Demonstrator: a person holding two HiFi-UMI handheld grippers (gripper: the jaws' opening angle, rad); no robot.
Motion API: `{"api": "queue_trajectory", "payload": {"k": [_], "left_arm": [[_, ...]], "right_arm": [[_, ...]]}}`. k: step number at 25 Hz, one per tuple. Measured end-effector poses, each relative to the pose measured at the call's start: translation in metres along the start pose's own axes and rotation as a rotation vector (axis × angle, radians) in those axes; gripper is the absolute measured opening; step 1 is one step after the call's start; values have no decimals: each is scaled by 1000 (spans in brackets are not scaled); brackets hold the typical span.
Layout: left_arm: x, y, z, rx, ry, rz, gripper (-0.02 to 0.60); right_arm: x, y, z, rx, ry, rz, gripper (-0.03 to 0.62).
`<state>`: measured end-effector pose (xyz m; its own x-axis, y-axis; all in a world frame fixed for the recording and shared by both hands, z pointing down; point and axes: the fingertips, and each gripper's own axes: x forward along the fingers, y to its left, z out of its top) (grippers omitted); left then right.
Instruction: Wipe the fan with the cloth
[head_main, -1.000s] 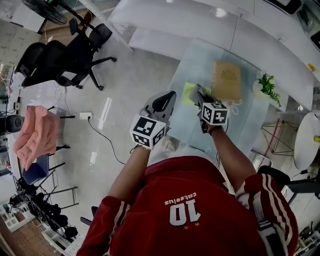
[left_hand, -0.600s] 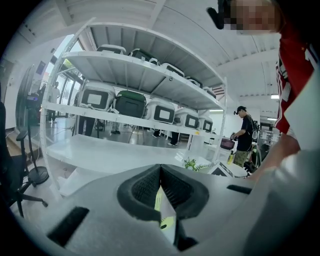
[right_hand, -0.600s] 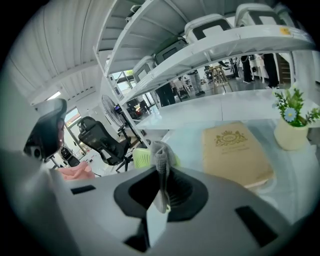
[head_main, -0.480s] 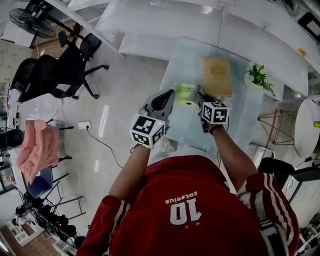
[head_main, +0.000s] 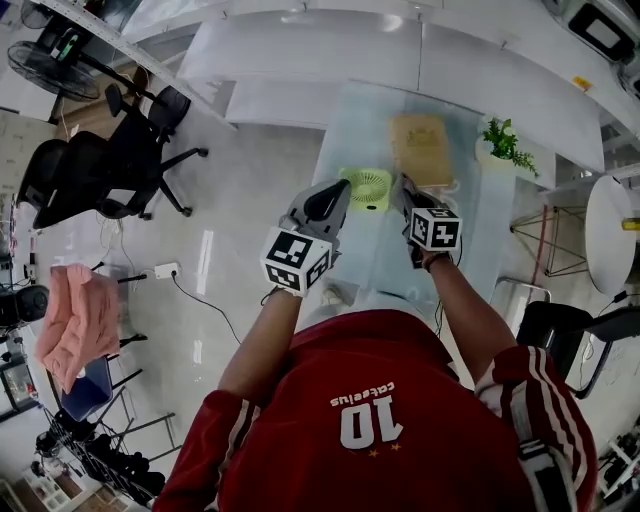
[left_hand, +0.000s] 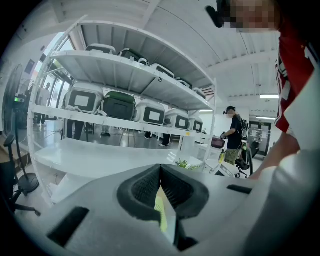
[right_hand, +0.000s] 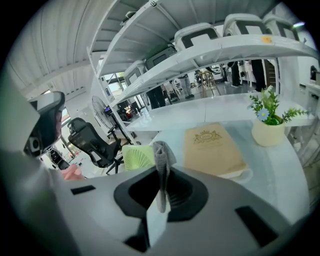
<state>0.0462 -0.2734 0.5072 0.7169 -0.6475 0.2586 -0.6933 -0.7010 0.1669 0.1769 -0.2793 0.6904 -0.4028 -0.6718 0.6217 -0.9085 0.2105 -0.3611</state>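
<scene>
Left gripper (left_hand: 160, 172): we hold its jaws pressed together, near and left of the fan.
Right gripper (right_hand: 161, 175): its jaws pinch the grey cloth (right_hand: 162, 150), whose fold sticks up above them.
Fan (head_main: 369, 187): green, on the glass table (head_main: 358, 125), just beyond the tips of our two grippers.
Tan book (head_main: 421, 148): right of the fan, farther off.
Potted plant (head_main: 503, 140): far right.

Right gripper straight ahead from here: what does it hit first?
Likely the small light-green fan, sitting just left of where the right gripper, holding the grey cloth, points. It may slip past onto the glass table; depth is unclear.
</scene>
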Motion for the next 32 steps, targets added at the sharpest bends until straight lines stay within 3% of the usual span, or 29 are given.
{"api": "queue_trajectory", "payload": {"k": [9,16,25,32], "left_arm": [[-32,3,1,-1,-30,-35,-2],[-70,7,5,-10,-56,-30,-2],[-114,21,-4,-47,-94,6,-2],[-113,30,-10,-63,-90,28,-2]], "right_arm": [[-32,20,-12,-13,-29,-71,23],[-49,64,-20,-15,-62,-92,23],[-53,117,-31,-35,-67,-80,23],[-38,134,-26,-55,-54,-42,23]]}}
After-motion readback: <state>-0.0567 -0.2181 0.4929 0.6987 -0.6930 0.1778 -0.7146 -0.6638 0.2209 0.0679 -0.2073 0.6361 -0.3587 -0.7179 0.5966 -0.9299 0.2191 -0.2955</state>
